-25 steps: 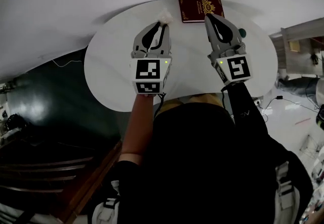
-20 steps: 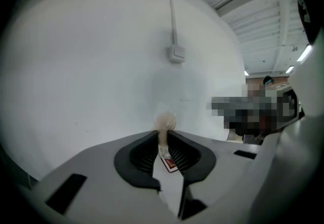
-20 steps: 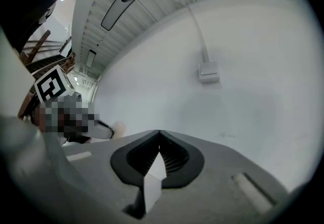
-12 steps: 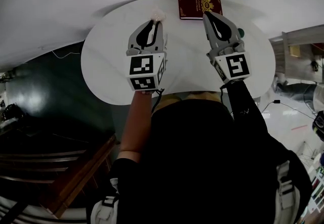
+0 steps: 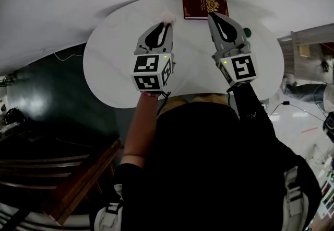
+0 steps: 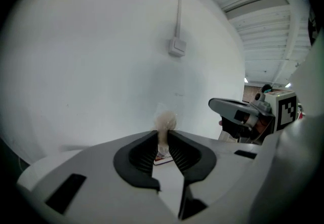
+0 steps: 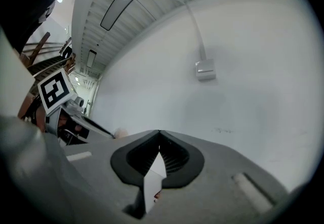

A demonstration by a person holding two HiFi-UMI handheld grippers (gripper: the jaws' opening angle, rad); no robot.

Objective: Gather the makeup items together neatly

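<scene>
Gathering seems unfinished: the left gripper (image 5: 166, 24), jaws just opening slightly, pinches a pale puff (image 5: 167, 15) near the red case (image 5: 198, 2) at upper centre; the right gripper (image 5: 211, 15) has jaws pressed together, empty.

We look steeply down on the table (image 5: 104, 68) from the head. Gripper views sit close behind their jaws, facing the wall (image 6: 91, 66); both share its switch (image 6: 176, 46). Left's shows the right gripper (image 6: 215, 105), right's the left gripper (image 7: 109, 134).

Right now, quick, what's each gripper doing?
Left gripper: closed on the fluffy-tipped makeup item.
Right gripper: closed, holding nothing.
</scene>
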